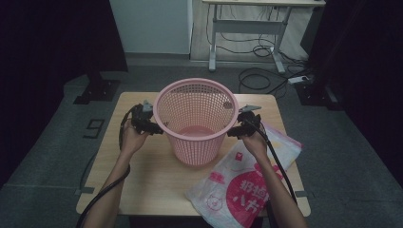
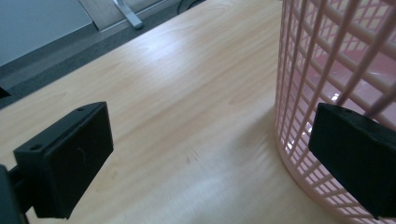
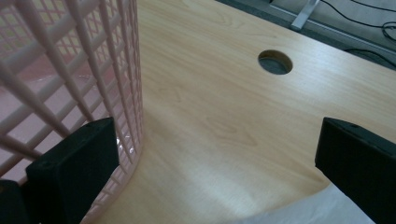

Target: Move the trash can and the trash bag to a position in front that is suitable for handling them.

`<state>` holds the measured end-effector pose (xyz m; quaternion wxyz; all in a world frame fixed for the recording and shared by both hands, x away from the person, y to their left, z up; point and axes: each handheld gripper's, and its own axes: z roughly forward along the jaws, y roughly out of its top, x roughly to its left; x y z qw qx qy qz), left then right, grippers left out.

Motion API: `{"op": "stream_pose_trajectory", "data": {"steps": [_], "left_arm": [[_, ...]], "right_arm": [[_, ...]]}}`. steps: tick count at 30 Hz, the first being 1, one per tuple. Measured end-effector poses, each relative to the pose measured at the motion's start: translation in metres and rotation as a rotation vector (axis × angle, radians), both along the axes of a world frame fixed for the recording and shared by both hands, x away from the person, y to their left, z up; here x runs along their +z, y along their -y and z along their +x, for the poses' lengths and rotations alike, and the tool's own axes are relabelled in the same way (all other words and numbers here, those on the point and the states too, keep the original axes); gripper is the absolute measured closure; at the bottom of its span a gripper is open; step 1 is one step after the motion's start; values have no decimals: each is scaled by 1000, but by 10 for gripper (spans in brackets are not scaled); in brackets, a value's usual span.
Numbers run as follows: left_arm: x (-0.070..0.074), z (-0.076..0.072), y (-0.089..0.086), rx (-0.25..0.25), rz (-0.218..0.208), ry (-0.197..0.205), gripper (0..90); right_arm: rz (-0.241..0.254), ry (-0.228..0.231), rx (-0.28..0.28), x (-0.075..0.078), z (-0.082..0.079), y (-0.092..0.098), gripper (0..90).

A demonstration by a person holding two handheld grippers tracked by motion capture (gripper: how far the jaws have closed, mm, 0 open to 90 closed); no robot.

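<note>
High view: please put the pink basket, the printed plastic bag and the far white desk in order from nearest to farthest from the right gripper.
From the right gripper:
1. Pink basket, directly beside the jaws, at the table's middle.
2. Printed plastic bag, under the right forearm, at the table's near right corner.
3. White desk, on the floor well beyond the table.

Round pink plastic lattice basket [image 1: 196, 119] with a glossy smooth floor, pale smooth wood-grain table top [image 1: 152, 173] with a soft sheen, crinkly glossy white-and-pink plastic bag [image 1: 244, 183], matt black gripper jaws
</note>
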<state>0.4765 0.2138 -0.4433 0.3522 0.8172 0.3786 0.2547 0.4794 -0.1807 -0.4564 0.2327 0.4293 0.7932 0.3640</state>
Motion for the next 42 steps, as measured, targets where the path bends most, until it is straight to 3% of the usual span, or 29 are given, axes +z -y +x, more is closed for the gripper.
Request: {"op": "stream_pose_trajectory", "data": {"steps": [3,7,11,16,26,31,39,42], "left_arm": [[-1,-7,-3,10,-6,1,0],[1,-21,-12,-8,-47,8,0],[-3,-38,-17,-34,-7,-14,0],[-19,-58,-21,-46,-22,-72,0],[-58,-89,-26,-46,-29,-112,0],[-76,-96,-29,-31,-39,-141,0],[-91,-97,-35,0,-45,-174,0],[-94,-98,-36,6,-36,-182,0]], "right_arm": [[-3,1,7,-3,-6,-1,0],[-8,16,10,2,-14,2,0],[-17,15,43,2,-26,12,0],[-25,-14,61,-7,-44,29,0],[19,-48,-8,-32,-71,67,0],[38,-84,-30,-51,-79,76,0],[16,-143,-16,-78,-82,74,0],[9,-129,-18,-83,-83,75,0]]}}
